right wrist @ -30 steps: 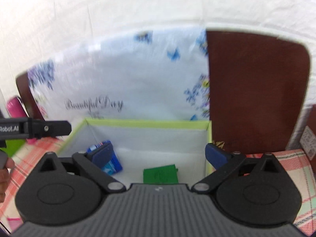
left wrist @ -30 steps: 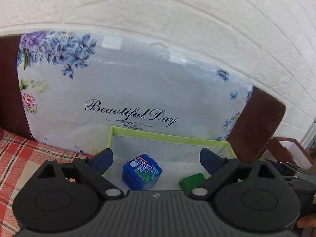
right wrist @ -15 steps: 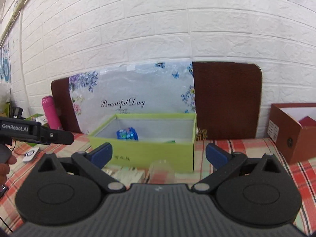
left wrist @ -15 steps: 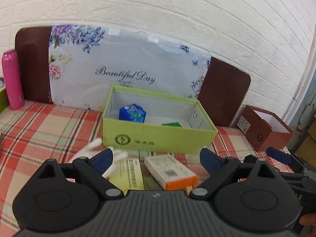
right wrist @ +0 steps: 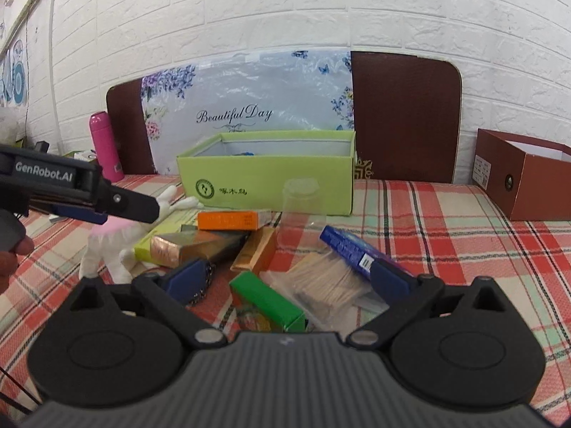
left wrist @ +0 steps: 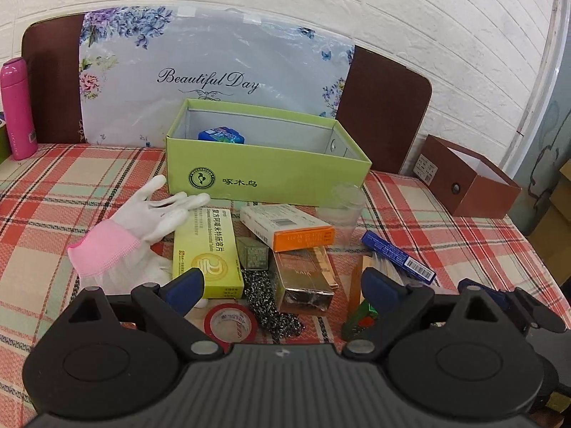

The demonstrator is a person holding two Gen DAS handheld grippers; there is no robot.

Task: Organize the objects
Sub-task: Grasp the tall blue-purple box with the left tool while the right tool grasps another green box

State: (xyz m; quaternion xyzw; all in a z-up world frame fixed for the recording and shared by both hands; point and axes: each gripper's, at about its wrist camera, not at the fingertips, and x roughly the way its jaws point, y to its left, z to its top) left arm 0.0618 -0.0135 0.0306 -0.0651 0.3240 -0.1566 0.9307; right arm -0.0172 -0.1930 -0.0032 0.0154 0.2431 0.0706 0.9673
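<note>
Hovering wide open and empty over the clutter just in front of the green box [left wrist: 264,174], both grippers look between picks, right gripper [right wrist: 285,278] likeliest to drop onto the small green carton [right wrist: 266,301].

A white brick-pattern wall [right wrist: 321,7] fills the back of both views, evenly lit. Against it leans a dark brown board [right wrist: 405,117] with rounded corners, partly covered by a pale floral sheet [left wrist: 217,71] printed "Beautiful Day". The table wears a red, green and cream plaid cloth [right wrist: 446,221]; a pink flask [left wrist: 16,108] stands at its far left by the board, an open brown box [right wrist: 528,174] sits at the far right, and a grey pipe [left wrist: 546,50] runs up the wall at the right edge.
</note>
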